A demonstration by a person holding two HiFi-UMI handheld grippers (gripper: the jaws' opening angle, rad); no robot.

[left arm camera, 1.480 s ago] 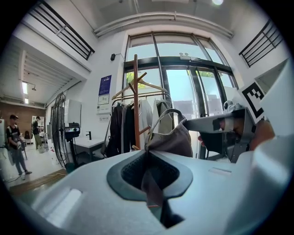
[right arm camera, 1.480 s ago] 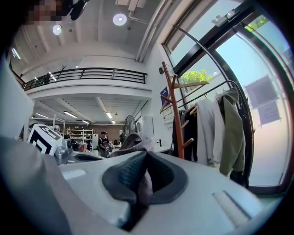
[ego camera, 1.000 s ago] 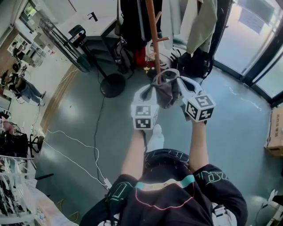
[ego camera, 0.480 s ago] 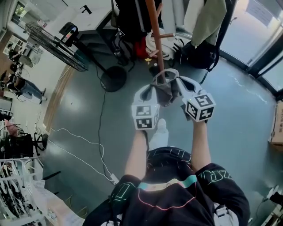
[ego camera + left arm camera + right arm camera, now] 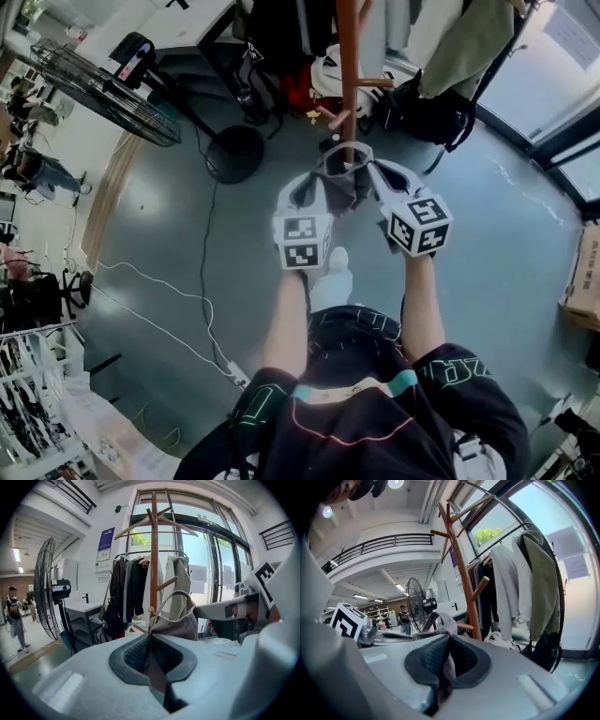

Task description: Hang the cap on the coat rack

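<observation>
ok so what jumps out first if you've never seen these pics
The grey cap catches the eye first, pinched between the left gripper and the right gripper at the centre of the head view. Just beyond it rises the brown wooden rack, with coats on a rail behind it. A big fan stands off to the left.

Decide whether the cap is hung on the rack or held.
Held: the left gripper and right gripper are shut on the cap, close to the rack.
</observation>
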